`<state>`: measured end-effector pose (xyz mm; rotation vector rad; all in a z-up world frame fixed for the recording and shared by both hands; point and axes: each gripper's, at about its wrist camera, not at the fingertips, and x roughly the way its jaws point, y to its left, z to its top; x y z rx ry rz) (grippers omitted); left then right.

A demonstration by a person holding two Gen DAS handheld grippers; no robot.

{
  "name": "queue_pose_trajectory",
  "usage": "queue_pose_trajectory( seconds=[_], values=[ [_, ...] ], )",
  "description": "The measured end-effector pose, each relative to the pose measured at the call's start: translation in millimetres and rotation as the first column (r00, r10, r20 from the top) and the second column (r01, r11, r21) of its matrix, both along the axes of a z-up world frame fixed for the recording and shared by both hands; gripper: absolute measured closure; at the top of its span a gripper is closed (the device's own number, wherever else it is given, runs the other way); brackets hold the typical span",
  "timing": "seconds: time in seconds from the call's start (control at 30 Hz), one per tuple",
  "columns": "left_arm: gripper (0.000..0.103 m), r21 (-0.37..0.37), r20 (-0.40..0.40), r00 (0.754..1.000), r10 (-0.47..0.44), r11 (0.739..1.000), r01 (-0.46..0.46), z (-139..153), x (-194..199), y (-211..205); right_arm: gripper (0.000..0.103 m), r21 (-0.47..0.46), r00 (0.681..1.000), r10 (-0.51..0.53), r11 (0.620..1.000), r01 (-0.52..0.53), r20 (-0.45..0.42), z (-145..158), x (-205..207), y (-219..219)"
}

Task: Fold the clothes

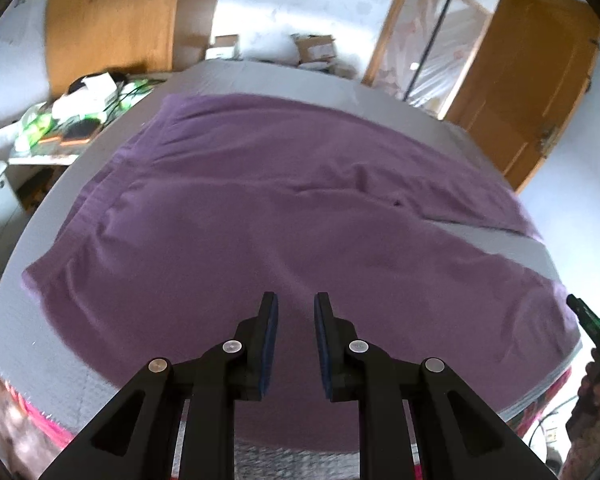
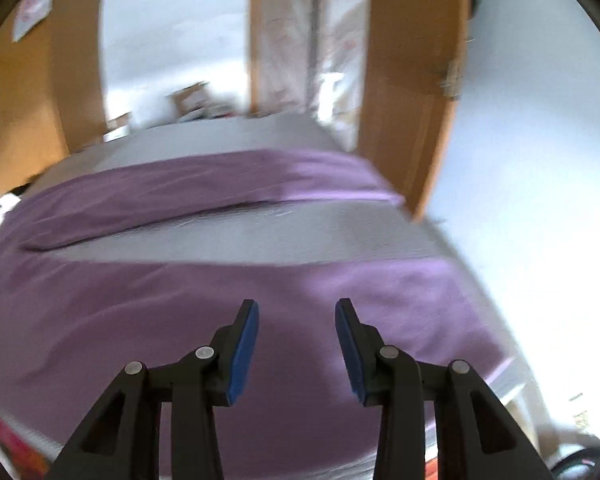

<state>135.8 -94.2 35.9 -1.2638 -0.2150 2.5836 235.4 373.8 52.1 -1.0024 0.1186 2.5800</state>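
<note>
Nearest to the left wrist camera stood the left gripper (image 1: 296, 300), black with dark blue pads, its jaws narrowly parted and holding nothing, hanging just above the near part of the soft purple knitted garment (image 1: 260, 208). This garment lay spread out on the grey bed cover (image 1: 284, 76), almost flat, with only some shallow wrinkles across the middle. In the right wrist view the right gripper (image 2: 296, 308) had its jaws wider apart, also empty, above the near part of the same purple cloth; that picture was blurred. Two long parts of the garment ran apart there, with a grey strip of the bed between them, so it looked like trousers, though I cannot be sure. At the right border of the left view a hand (image 1: 596, 392) held the other tool. I judge the cloth to be light, limp and not slippery; it would sag and fold under its own weight when lifted. A good hold would be a pinch on the hem or a corner at the near edge, taking both layers together, one gripper at each side.
</note>
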Motion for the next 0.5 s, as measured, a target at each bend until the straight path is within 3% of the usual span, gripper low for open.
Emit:
queue_pose_trajectory(
  seconds=[0.17,0.3,0.5],
  values=[
    [0.084,0.023,0.008,0.998,-0.069,0.997,0.069,-2,-7,23,0.061,-0.059,0.986,-0.163,0.985,0.164,0.028,-6,7,59],
    [0.084,0.008,0.045,0.993,-0.11,0.994,0.11,-15,-15,40,0.058,-0.136,0.969,-0.229,0.961,0.24,0.09,-24,5,97],
    [0.084,0.032,0.066,0.993,-0.099,0.995,0.097,-27,-18,38,0.056,-0.131,0.97,-0.222,0.964,0.233,0.097,-27,-3,103]
  ],
)
